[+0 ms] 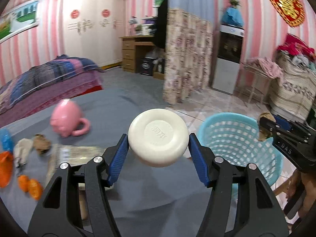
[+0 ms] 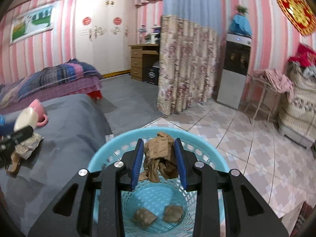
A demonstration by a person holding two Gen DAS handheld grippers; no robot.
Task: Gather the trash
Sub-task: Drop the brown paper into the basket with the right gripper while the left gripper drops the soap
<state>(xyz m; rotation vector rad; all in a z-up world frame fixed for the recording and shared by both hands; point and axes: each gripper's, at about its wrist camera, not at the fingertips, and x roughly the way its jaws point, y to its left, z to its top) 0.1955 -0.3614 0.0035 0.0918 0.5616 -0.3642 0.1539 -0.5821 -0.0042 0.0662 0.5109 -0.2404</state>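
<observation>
My left gripper (image 1: 158, 138) is shut on a round white soap bar (image 1: 158, 137), held above the grey-covered table (image 1: 138, 187). My right gripper (image 2: 159, 148) is shut on a crumpled brown paper wad (image 2: 159, 154), held over the light-blue basket (image 2: 205, 148). Two brown paper wads (image 2: 144, 216) lie on the basket's bottom. In the left wrist view the basket (image 1: 233, 134) stands right of the table, with the right gripper (image 1: 265, 131) and its wad over the rim. More crumpled paper (image 1: 40, 141) lies on the table at left.
A pink mug (image 1: 68, 118) lies tipped on the table. Orange pieces (image 1: 29, 185), an orange bag (image 1: 6, 167), a blue item (image 1: 6, 139) and a flat packet (image 1: 79, 154) lie at the left. A bed, a curtain and tiled floor lie beyond.
</observation>
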